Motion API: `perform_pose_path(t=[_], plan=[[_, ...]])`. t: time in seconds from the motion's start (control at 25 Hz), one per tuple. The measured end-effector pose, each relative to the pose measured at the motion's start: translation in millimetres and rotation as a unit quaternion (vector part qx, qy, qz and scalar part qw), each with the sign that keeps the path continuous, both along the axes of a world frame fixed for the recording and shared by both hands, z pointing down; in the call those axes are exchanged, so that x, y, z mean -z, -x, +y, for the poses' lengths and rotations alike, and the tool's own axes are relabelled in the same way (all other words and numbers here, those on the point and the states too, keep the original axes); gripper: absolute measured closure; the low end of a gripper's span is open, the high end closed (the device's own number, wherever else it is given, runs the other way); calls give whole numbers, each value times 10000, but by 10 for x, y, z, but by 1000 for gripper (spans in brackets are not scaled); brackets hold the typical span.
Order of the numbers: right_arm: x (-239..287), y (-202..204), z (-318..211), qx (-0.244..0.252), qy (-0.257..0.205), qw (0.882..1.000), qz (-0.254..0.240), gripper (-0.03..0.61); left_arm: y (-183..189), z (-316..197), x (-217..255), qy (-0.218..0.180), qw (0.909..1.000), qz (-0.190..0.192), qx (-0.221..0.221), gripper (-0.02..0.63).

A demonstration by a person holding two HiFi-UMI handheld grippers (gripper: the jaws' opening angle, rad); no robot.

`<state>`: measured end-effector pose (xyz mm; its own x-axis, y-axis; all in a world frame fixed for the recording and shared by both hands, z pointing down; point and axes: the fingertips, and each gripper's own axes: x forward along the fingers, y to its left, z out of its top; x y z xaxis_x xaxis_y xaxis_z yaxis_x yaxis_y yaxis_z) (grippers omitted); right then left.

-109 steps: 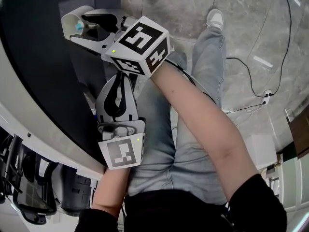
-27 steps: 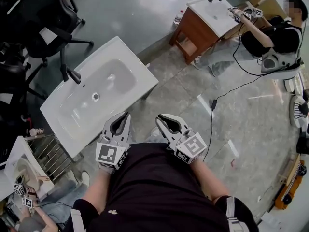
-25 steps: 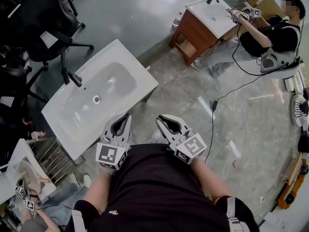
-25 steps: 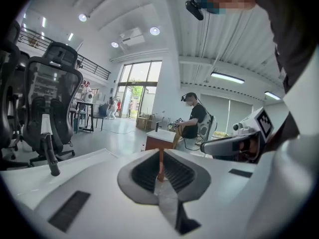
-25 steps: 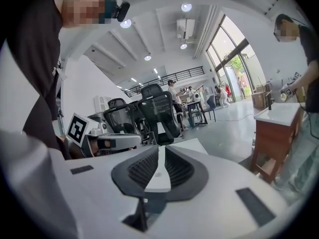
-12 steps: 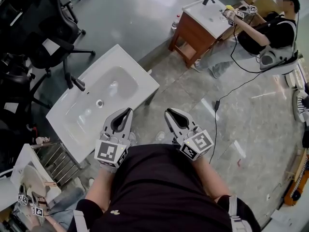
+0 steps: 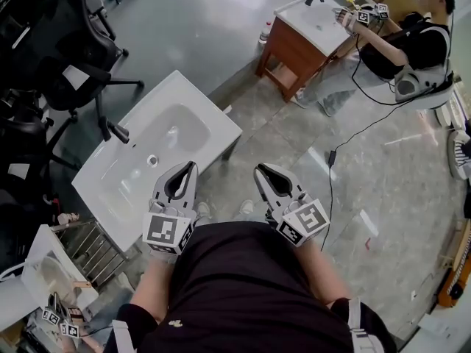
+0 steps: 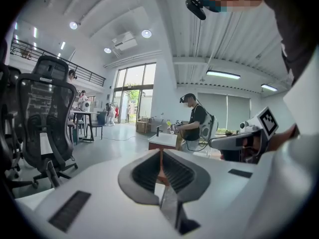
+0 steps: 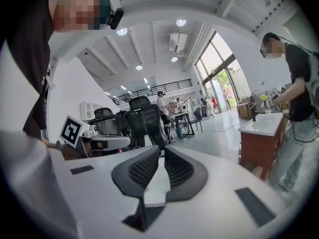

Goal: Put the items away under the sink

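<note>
left gripper (image 7: 188,166): jaws together, nothing between them; held in front of the person's torso
right gripper (image 7: 259,169): jaws together, empty; beside the left one, not touching it
sink (image 7: 213,120): white basin with a dark faucet (image 7: 112,129); ahead and left of both grippers, touched by neither
background: a second person (image 7: 416,39) at a wooden vanity (image 7: 291,50); office chairs (image 7: 66,57) at left

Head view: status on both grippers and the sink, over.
Left gripper shut, empty. Right gripper shut, empty. White sink ahead on the left, nothing on it. Nothing in the way.
</note>
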<state>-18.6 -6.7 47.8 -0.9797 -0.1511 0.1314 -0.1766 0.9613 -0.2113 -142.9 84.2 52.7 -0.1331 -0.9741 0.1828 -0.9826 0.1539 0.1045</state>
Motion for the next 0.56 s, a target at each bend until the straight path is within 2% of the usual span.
perform_pose_path(t=[0.32,0.56], plan=[[3,7,-14,-55,-55,10000,-18,525,93,-99,87,-94,9998,-179,2,583],[2,6,-3,4,73,9999,-96,525,84,-158,86,-86,9998,-184,-35,583]])
